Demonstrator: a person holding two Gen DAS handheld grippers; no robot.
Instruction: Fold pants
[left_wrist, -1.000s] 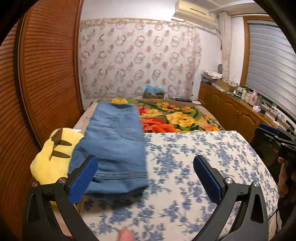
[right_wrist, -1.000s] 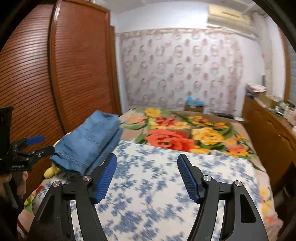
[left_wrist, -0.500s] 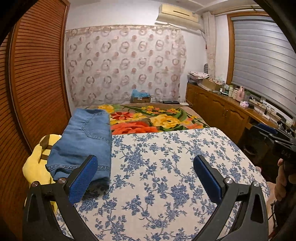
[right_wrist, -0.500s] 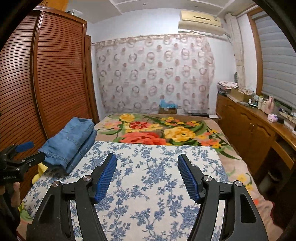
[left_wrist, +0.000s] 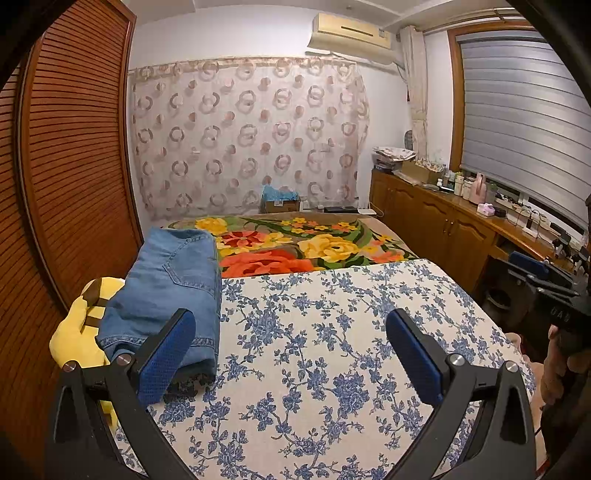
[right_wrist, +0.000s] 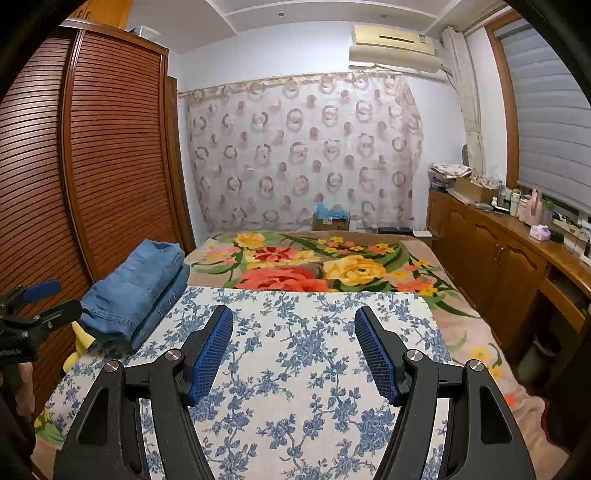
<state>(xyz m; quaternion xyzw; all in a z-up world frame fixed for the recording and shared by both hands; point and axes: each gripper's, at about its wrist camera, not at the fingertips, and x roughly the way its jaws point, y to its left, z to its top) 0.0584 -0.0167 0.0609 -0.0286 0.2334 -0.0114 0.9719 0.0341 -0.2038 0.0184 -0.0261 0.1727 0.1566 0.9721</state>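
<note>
Both hands have drawn back from the folded pants (left_wrist: 166, 291), now at ten o'clock on the sheet (left_wrist: 332, 350). Left gripper (left_wrist: 291, 350) and right gripper (right_wrist: 293, 350) stand apart, empty. Folding appears complete.

A home bedroom: bed (right_wrist: 480, 332) with floral blanket (right_wrist: 314, 266), louvred wardrobe (right_wrist: 110, 147), curtain (right_wrist: 303, 147).

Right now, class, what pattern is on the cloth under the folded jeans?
Blue flowers on white cloth, clearest in the right wrist view.

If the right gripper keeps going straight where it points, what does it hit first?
Probably the blue-floral sheet: the open right gripper tilts down at bare cloth. The folded jeans lie off to its left, outside that line.
</note>
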